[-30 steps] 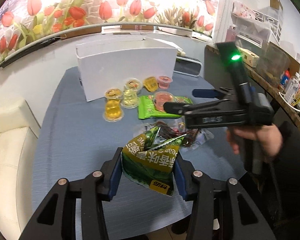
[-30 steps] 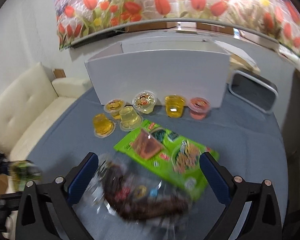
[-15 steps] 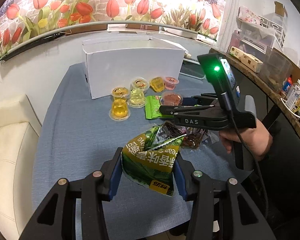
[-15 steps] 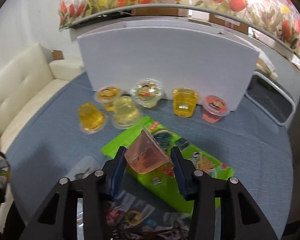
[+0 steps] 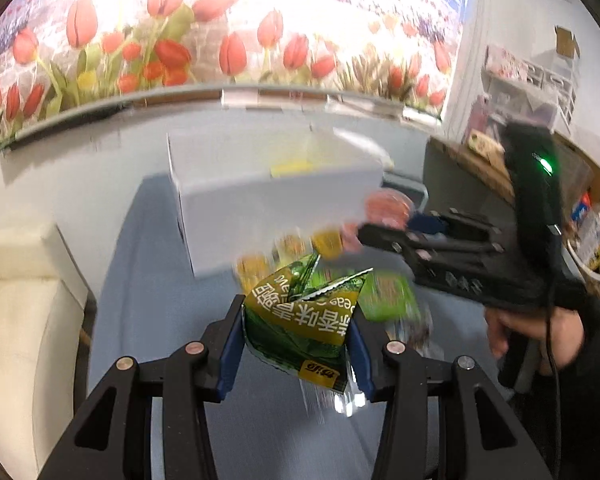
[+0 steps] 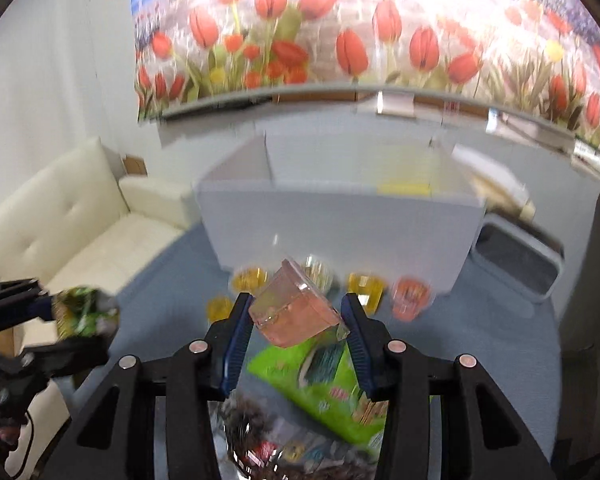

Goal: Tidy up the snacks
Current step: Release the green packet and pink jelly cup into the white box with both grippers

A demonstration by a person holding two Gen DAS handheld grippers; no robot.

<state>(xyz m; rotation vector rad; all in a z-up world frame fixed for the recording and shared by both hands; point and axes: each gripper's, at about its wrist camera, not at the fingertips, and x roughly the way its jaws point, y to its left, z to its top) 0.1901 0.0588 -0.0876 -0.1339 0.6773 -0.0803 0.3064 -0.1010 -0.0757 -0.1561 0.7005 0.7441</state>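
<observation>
The white box (image 6: 340, 216) stands open-topped at the far side of the blue table (image 6: 500, 340), and it is the landmark here. Inside it only a yellow patch (image 6: 405, 188) shows against the far wall; both views are too blurred to tell what it is.

Along the box's near wall stands a row of jelly cups (image 6: 365, 285): yellow ones and, at the right end, a red one (image 6: 411, 294), all upright on the table, just beside the box. Nearer the camera than the row lies a bright green packet (image 6: 332, 384) flat on the table, and nearer again a clear bag (image 6: 268, 440) of dark snacks.

The right gripper (image 6: 296, 316) is clamped on a pink jelly cup (image 6: 294, 306), tilted on its side, held above the green packet and in front of the box.

The left gripper (image 5: 296, 334) is clamped on a crumpled olive-green bag (image 5: 300, 320), held in front of the box, left of the row.

A grey tray (image 6: 520, 260) sits right of the box.
</observation>
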